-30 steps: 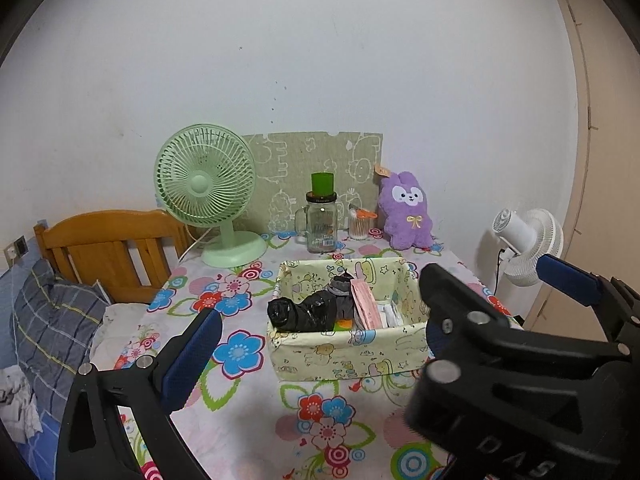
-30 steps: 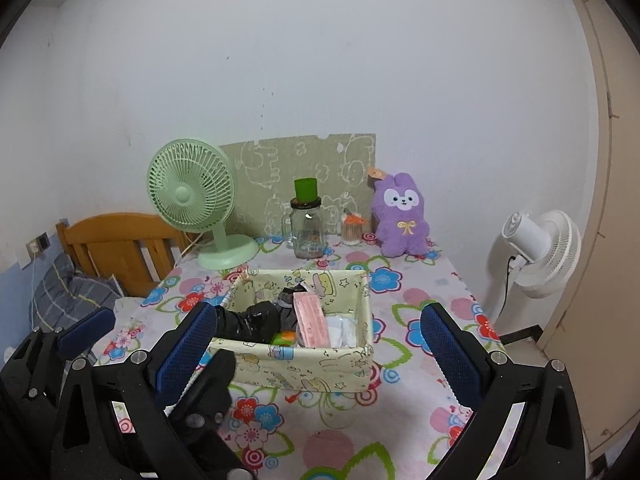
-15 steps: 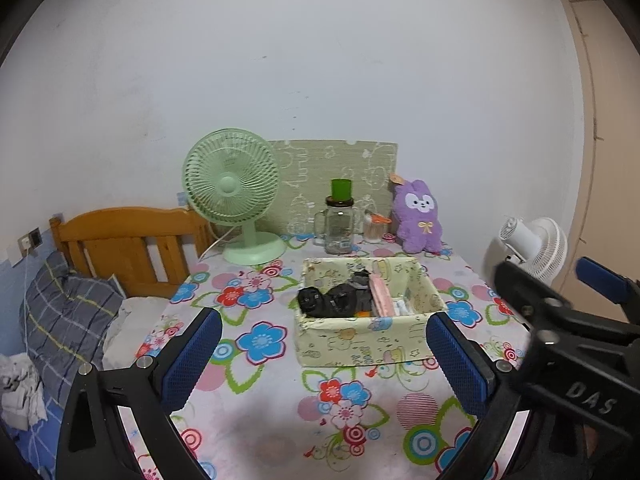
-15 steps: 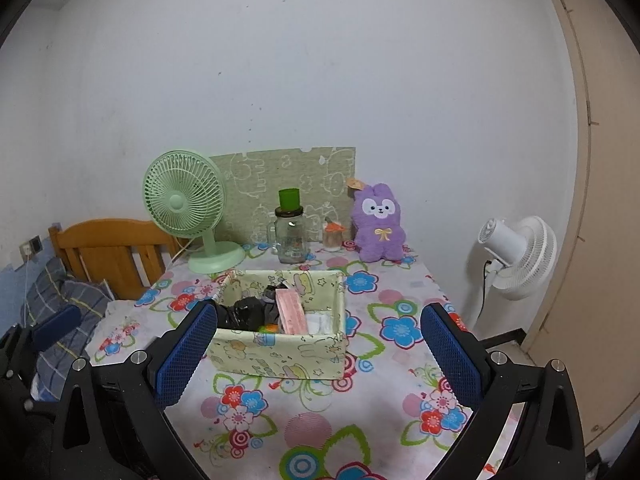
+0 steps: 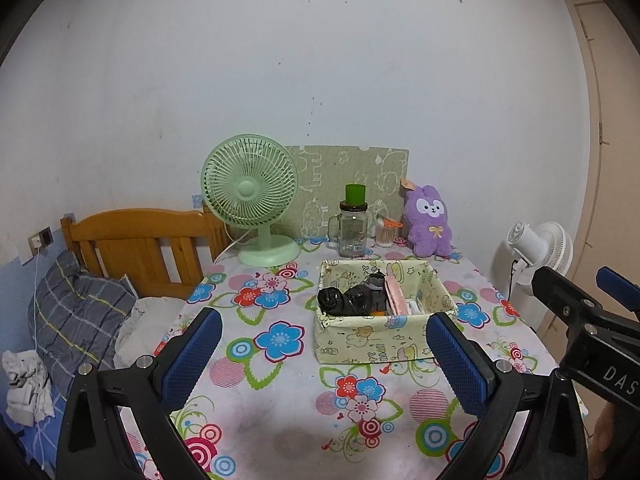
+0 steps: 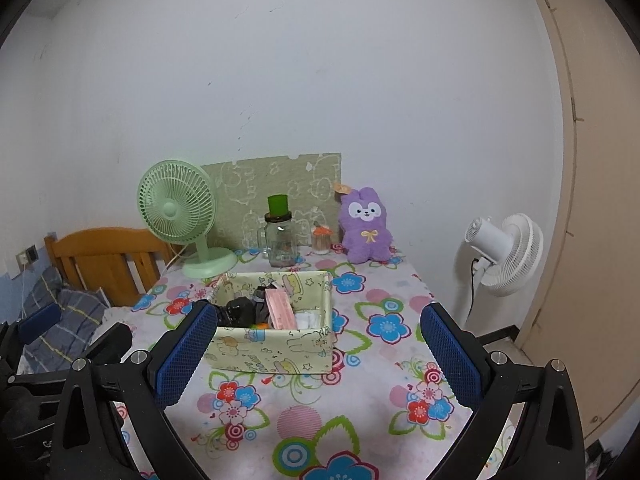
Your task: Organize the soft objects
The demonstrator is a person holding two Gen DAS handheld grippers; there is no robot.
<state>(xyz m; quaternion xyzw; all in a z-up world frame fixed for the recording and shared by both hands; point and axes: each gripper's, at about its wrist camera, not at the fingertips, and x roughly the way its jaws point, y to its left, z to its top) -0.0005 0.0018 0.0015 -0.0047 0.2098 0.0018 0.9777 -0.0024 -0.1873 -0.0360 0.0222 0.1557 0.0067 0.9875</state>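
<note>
A pale green fabric basket (image 5: 376, 340) (image 6: 276, 350) sits mid-table, holding black bundled cloth (image 5: 348, 300), a pink packet (image 6: 280, 312) and white items. A purple plush rabbit (image 5: 428, 220) (image 6: 366, 226) sits upright at the table's back right against the wall. My left gripper (image 5: 320, 356) is open and empty, held back from the basket above the table's near part. My right gripper (image 6: 316, 356) is open and empty too, also short of the basket. The right gripper also shows at the right edge of the left wrist view (image 5: 592, 320).
On the flowered tablecloth (image 5: 288, 420) at the back stand a green desk fan (image 5: 252, 196), a glass jar with green lid (image 5: 352, 224) and a small orange-lidded pot (image 5: 386, 232). A wooden bed headboard (image 5: 136, 240) and pillow are left; a white floor fan (image 6: 504, 252) and a door are right.
Both grippers have pulled back and up from the basket, which now looks smaller and farther. Both stay open and empty.
</note>
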